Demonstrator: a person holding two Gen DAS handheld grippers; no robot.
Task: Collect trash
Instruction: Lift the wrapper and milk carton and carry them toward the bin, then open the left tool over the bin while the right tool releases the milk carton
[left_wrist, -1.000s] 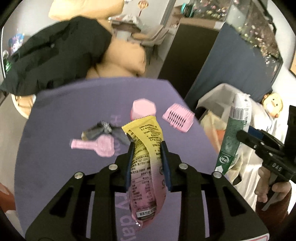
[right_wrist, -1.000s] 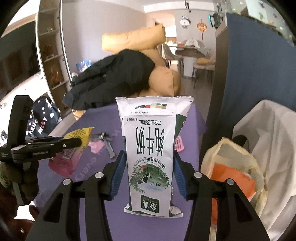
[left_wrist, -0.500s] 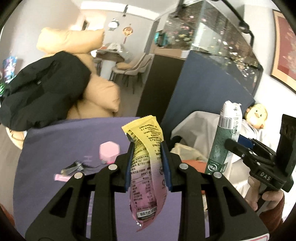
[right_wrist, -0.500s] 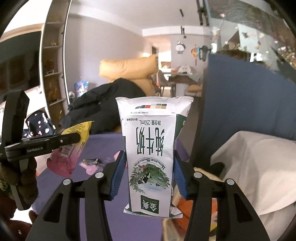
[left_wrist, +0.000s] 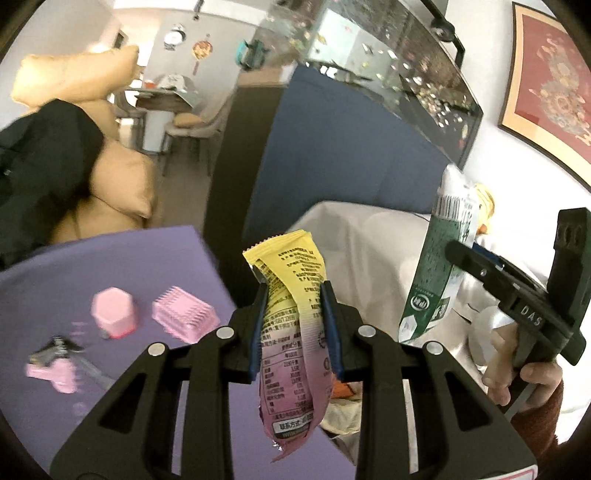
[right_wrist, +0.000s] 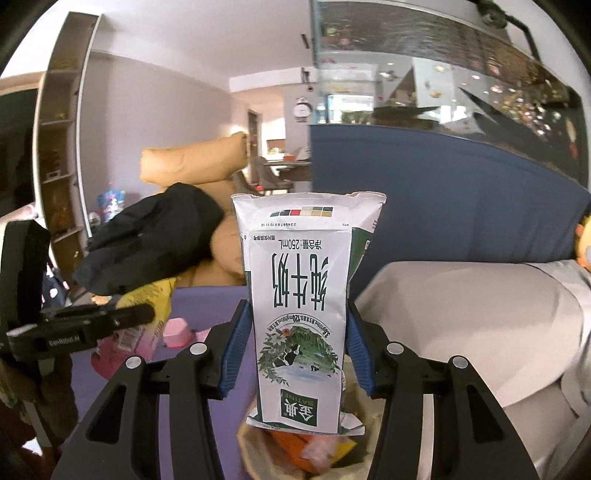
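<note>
My left gripper (left_wrist: 294, 295) is shut on a yellow and pink snack wrapper (left_wrist: 291, 325), which hangs down between its blue pads, beside the purple table's right edge. My right gripper (right_wrist: 299, 317) is shut on a white and green milk carton (right_wrist: 301, 306), held upside down over an open bin bag (right_wrist: 303, 448) holding orange and yellow trash. The left wrist view shows the carton (left_wrist: 439, 266) to the right, a hand gripping that tool. In the right wrist view the wrapper (right_wrist: 147, 317) shows at the left.
On the purple table (left_wrist: 74, 273) lie a pink hexagonal block (left_wrist: 112, 312), a pink comb (left_wrist: 184, 317), a pink hand mirror (left_wrist: 55, 373) and a dark clip (left_wrist: 55, 349). A white-draped seat (right_wrist: 461, 314) and a blue panel (left_wrist: 332, 155) stand at the right. Tan cushions with a black coat (right_wrist: 155, 236) lie behind.
Both grippers rose and swung right, off the table and towards the white-draped seat and the bin bag. The wrapper and the carton stayed gripped. The table items slid left in view.
</note>
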